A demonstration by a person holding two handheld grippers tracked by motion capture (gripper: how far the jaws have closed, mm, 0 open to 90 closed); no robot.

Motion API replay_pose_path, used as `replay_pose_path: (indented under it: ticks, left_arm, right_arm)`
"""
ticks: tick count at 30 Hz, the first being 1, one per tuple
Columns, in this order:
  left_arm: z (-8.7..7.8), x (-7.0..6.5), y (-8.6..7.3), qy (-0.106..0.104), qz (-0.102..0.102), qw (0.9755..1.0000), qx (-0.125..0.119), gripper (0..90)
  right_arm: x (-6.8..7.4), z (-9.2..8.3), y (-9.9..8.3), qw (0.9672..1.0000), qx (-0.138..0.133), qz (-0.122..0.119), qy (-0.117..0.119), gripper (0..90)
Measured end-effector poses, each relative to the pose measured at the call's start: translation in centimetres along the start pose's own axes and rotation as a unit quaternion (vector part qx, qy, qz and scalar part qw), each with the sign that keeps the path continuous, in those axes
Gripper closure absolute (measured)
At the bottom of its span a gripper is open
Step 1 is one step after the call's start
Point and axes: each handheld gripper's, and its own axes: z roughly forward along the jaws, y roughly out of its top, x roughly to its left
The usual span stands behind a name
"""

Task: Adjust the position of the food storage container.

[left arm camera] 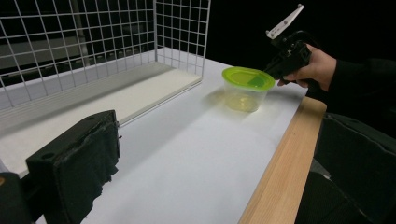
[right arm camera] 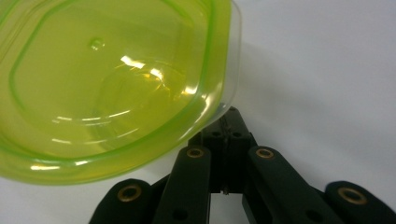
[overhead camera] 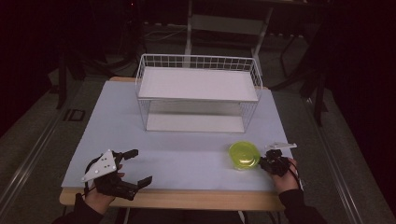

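The left gripper (overhead camera: 135, 167), jaws wide and empty, rests near the table's (overhead camera: 187, 161) front edge. Bare surface stretches rightward to one green-lidded container (overhead camera: 244, 155), whose lid rim the right gripper (overhead camera: 262, 161) pinches. One wire rack (overhead camera: 198, 93) stands behind.

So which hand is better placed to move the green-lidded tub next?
Right. The right gripper is already at the tub, its jaws shut at the lid's rim. The left gripper hangs open at the table's near left corner, well away from the tub.
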Motion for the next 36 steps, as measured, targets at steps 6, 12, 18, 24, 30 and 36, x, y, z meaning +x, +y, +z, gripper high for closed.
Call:
replay_pose_path:
  ticks: [6,12,18,24,30,36]
  left_arm:
    - [0.0,0.0,0.0,0.002,0.001,1.0000,0.001,1.3]
    - [0.0,0.1,0.0,0.002,0.000,1.0000,0.005,1.3]
    - [0.1,0.1,0.0,0.000,0.000,1.0000,0.008,1.3]
    - [0.0,0.0,0.0,0.000,0.001,1.0000,0.008,1.3]
    - [0.1,0.1,0.0,-0.001,0.002,0.9999,0.011,1.3]
    - [0.1,0.0,-0.1,-0.001,0.002,0.9999,0.011,1.3]
  right_arm:
    - [1.9,0.8,0.9,0.9993,-0.001,-0.012,0.036,90.0]
    - [4.2,1.9,1.8,0.9975,0.004,-0.028,0.065,90.0]
    - [6.4,2.9,2.5,0.9949,0.008,-0.048,0.088,90.0]
    - [8.4,4.1,3.4,0.9925,0.011,-0.063,0.104,90.0]
    - [10.3,5.1,4.0,0.9898,0.015,-0.076,0.120,90.0]
    - [11.5,5.9,4.6,0.9887,0.017,-0.092,0.117,90.0]
